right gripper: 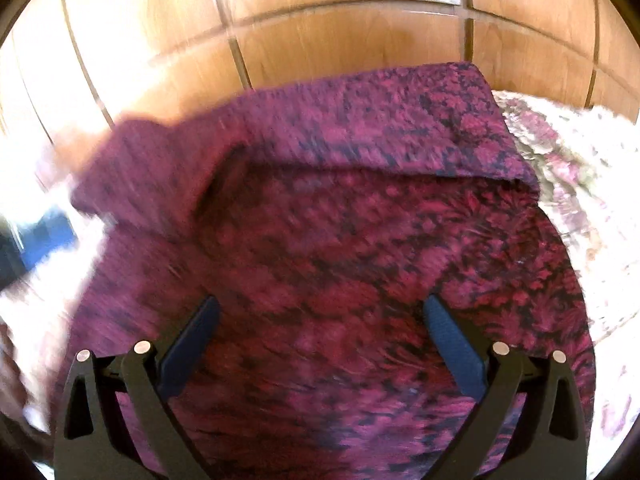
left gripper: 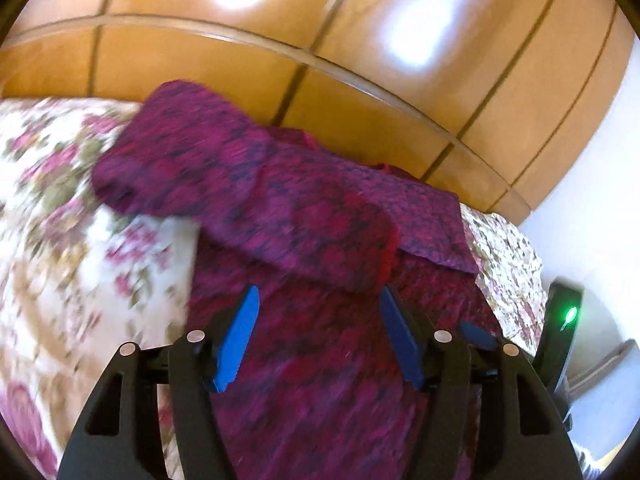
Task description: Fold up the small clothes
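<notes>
Looking down past the left gripper (left gripper: 316,312), its blue pads stand well apart with nothing pinched between them, just the magenta patterned garment (left gripper: 320,360) spread flat underneath. Same story on the other side: the right gripper (right gripper: 320,320) hangs over the same cloth (right gripper: 340,260) with its fingers spread wide and empty. The garment lies on a floral bedspread (left gripper: 60,240), the only thing carrying it, and runs away from both grippers toward the bed's far edge. Just beyond the left pads there's a flap (left gripper: 260,200) lying doubled back over the body of the cloth, its lumpy end pointing off to the left side of the bed. From the right wrist view the same folded band (right gripper: 360,132) crosses the cloth side to side, so the long axis of that fold runs roughly parallel to the far edge. My guess is the next fold needs a near hem grabbed, and both grippers sit about equally close over it, though the blur makes it hard to call. Behind the bed is a wooden panelled wardrobe (left gripper: 280,60).
</notes>
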`<action>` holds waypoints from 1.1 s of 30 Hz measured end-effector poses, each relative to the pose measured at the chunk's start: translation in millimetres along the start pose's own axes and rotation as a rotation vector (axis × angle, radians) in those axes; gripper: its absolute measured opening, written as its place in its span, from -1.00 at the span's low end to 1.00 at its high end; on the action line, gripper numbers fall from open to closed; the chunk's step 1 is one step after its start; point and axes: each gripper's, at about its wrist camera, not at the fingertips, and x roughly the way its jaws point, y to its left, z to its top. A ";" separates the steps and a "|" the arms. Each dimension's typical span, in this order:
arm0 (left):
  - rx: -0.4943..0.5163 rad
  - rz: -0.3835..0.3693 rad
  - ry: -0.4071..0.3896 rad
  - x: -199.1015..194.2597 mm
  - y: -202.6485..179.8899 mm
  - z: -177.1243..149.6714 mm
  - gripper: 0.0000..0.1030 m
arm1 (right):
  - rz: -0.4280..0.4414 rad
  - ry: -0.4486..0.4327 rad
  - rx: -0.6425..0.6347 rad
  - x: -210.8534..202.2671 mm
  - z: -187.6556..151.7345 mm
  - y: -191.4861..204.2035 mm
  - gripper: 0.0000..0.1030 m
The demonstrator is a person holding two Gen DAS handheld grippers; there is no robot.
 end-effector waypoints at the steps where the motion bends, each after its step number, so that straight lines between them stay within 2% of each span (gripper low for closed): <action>1: -0.016 0.005 -0.002 -2.9 4.4 -4.8 0.20 | 0.033 0.003 0.022 0.7 4.4 1.2 0.82; 4: -0.071 0.008 0.005 -9.7 15.9 -20.2 0.20 | 0.109 0.012 0.056 13.6 23.6 16.0 0.56; 7: -0.099 0.010 0.022 -9.5 19.2 -32.9 0.20 | 0.115 0.056 0.046 43.5 38.6 36.5 0.42; 9: -0.104 0.011 0.036 -7.8 19.3 -39.4 0.20 | 0.105 0.094 0.029 64.5 46.4 49.3 0.23; 11: -0.103 0.021 0.039 -10.7 21.7 -41.7 0.20 | 0.084 0.102 -0.012 73.2 56.7 62.4 -0.50; 12: -0.099 0.023 0.038 -11.8 22.4 -41.2 0.20 | 0.073 0.082 -0.029 66.6 64.2 69.3 -0.60; 13: -0.098 0.022 0.034 -13.0 23.5 -40.0 0.20 | 0.078 0.057 -0.045 58.1 69.9 74.2 -0.79; 18: -0.124 0.036 0.017 -13.1 33.6 -28.8 0.20 | 0.108 -0.159 -0.128 -21.2 108.2 92.1 -0.81; 21: -0.141 0.054 0.001 -13.7 37.2 -21.2 0.20 | 0.071 -0.270 -0.141 -62.9 135.0 84.2 -0.82; 23: -0.145 0.057 -0.010 -16.2 39.3 -17.1 0.20 | 0.038 -0.309 -0.137 -76.1 143.9 75.0 -0.82; 27: -0.129 0.078 -0.016 -17.5 41.7 -10.7 0.20 | -0.071 -0.332 -0.085 -83.4 162.5 30.8 -0.82; 33: -0.104 0.100 -0.006 -12.5 41.1 -3.5 0.20 | -0.220 -0.237 0.064 -53.9 154.5 -54.5 -0.82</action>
